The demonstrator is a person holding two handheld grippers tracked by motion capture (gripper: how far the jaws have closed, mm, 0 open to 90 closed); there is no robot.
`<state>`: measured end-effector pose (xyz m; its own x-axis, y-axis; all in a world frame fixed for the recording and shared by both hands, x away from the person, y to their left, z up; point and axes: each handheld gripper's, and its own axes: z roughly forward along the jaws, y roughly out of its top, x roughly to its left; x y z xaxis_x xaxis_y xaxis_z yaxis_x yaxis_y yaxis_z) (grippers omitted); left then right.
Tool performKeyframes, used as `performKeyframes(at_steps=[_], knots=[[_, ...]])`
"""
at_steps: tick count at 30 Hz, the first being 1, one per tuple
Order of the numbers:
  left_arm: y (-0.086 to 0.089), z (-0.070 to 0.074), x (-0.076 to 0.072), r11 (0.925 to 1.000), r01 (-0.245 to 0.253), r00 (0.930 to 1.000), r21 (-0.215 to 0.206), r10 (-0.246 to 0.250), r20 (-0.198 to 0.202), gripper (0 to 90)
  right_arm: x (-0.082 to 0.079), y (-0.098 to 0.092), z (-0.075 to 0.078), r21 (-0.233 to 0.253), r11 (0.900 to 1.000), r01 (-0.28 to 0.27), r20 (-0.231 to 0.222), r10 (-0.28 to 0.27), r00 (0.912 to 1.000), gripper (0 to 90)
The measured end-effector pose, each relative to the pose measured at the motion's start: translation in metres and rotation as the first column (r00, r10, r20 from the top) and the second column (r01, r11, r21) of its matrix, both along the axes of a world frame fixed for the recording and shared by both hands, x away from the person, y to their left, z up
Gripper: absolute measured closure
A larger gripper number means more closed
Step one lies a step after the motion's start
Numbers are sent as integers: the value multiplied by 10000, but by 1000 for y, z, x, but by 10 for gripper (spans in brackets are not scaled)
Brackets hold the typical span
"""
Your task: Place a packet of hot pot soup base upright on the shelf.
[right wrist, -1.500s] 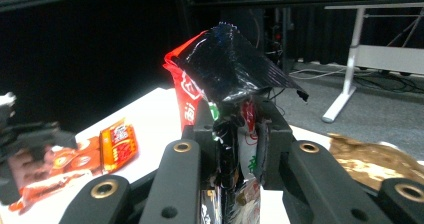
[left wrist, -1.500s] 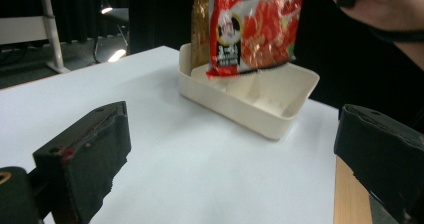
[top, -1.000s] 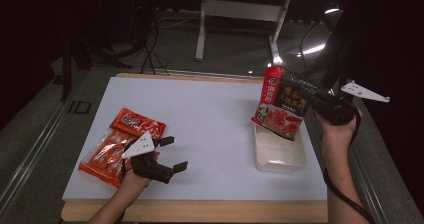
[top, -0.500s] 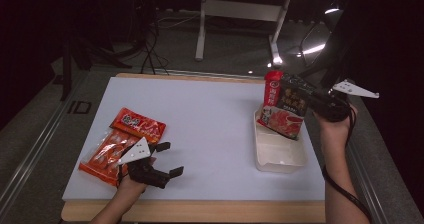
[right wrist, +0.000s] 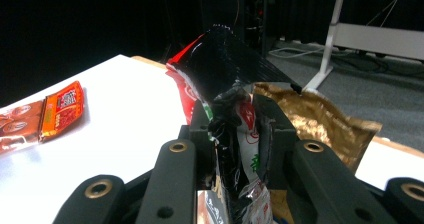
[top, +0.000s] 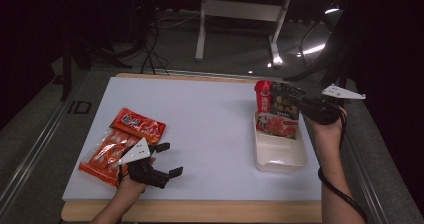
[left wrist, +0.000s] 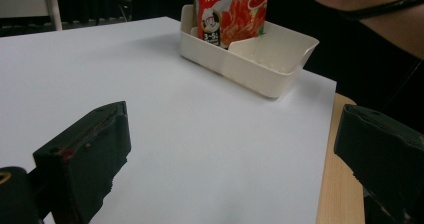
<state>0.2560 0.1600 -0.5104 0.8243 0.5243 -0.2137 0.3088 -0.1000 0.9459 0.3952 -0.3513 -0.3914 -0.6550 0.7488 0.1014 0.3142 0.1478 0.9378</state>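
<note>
My right gripper (top: 303, 105) is shut on the top of a dark snack packet (top: 281, 111) with a red food picture. The packet stands upright in the far end of a white tray (top: 280, 161). A tall red packet (top: 263, 97) stands pressed against its left side; I cannot tell whether the jaws hold that one too. In the right gripper view the crumpled packet (right wrist: 227, 69) sits between the jaws of the right gripper (right wrist: 239, 131). My left gripper (top: 169, 159) rests open near the front left, beside two red packets (top: 138, 124).
A second red packet (top: 102, 153) lies partly under the left hand. The tray (left wrist: 260, 64) shows across the white board (left wrist: 200, 134) in the left gripper view, its near half bare. A wooden edge (top: 200, 211) runs along the front. Dark floor and table legs lie beyond.
The right gripper has brought the packet slightly lower and more upright at the tray's far end. The left gripper has drawn back a little toward the front edge, still open.
</note>
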Motion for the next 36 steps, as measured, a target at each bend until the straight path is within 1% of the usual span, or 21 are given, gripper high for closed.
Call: performKeyframes(at_steps=[2, 4, 6, 8, 10, 12, 13, 14, 15, 17, 18, 19, 21, 22, 24, 25, 27, 30, 32, 35, 36], knots=[[0, -1, 0, 10000, -29, 10000, 10, 29, 0, 23, -1, -1, -3, 190, 9998, 48, 0, -48, 10000, 726], [0, -2, 0, 9998, -92, 9999, 156, 90, 105, 23, -2, -3, -6, 320, 9995, 57, 30, -58, 10000, 724], [0, -3, 0, 10000, -70, 9999, 51, 69, 158, 23, -4, -6, -9, 522, 9986, 93, 4, -93, 10000, 720], [-1, -3, 0, 9999, -105, 9998, 83, 104, 160, 23, -5, -8, -11, 634, 9979, 132, 12, -133, 9999, 718], [-1, -3, 0, 10000, -88, 9999, 18, 87, 136, 23, -7, -9, -14, 603, 9981, 144, -8, -144, 9999, 713], [-1, -3, 0, 10000, -68, 9999, 16, 68, 151, 23, -6, -10, -19, 357, 9991, 221, -223, -213, 9995, 710], [-1, -3, 0, 10000, -68, 9999, 16, 68, 151, 23, -6, -10, -19, 357, 9991, 221, -223, -213, 9995, 710], [-1, -3, 0, 10000, -64, 9999, 38, 64, 126, 23, -6, -10, -23, 359, 9991, 206, -310, -195, 9993, 704], [-1, -3, 1, 10000, -82, 9999, 57, 81, 130, 23, -7, -11, -27, 324, 9989, 334, -440, -319, 9985, 662], [-1, -4, 1, 9999, -109, 9999, -15, 109, 111, 23, -9, -13, -28, 487, 9970, 598, -603, -568, 9966, 619], [-1, -4, 1, 9999, -85, 9999, -62, 85, 81, 23, -10, -13, -27, 458, 9960, 770, -699, -737, 9948, 605], [-1, -4, 1, 10000, -79, 9999, -39, 80, 91, 23, -11, -13, -25, 315, 9952, 930, -737, -905, 9932, 581], [-2, -4, 1, 10000, -55, 9999, -34, 55, 100, 23, -16, -13, -20, -14, 9926, 1211, -634, -1210, 9906, 522], [-2, -4, 1, 10000, -32, 10000, -36, 33, 60, 23, -18, -12, -17, -78, 9919, 1268, -600, -1271, 9901, 485], [-2, -5, 2, 10000, -44, 10000, -72, 44, 22, 23, -24, -14, -10, 262, 9899, 1394, -458, -1381, 9894, 459], [-2, -5, 2, 10000, -53, 10000, -39, 53, -19, 23, -26, -14, -6, 341, 9890, 1442, -377, -1429, 9890, 444], [-2, -5, 2, 10000, -45, 10000, 33, 45, 16, 23, -30, -14, -1, 430, 9885, 1451, -360, -1436, 9890, 398], [-2, -6, 4, 10000, -61, 10000, 76, 62, -47, 23, -37, -11, 7, 304, 9879, 1519, -19, -1519, 9884, 369], [-1, -8, 4, 9999, -147, 9999, 91, 147, -38, 23, -42, -10, 15, 157, 9851, 1712, 387, -1717, 9844, 368], [0, -9, 5, 9997, -213, 9997, 106, 214, -97, 24, -48, -7, 24, 258, 9851, 1701, 572, -1714, 9835, 360], [0, -9, 5, 9998, -190, 9998, 118, 191, -87, 25, -50, -5, 26, 186, 9860, 1658, 667, -1667, 9837, 347]])
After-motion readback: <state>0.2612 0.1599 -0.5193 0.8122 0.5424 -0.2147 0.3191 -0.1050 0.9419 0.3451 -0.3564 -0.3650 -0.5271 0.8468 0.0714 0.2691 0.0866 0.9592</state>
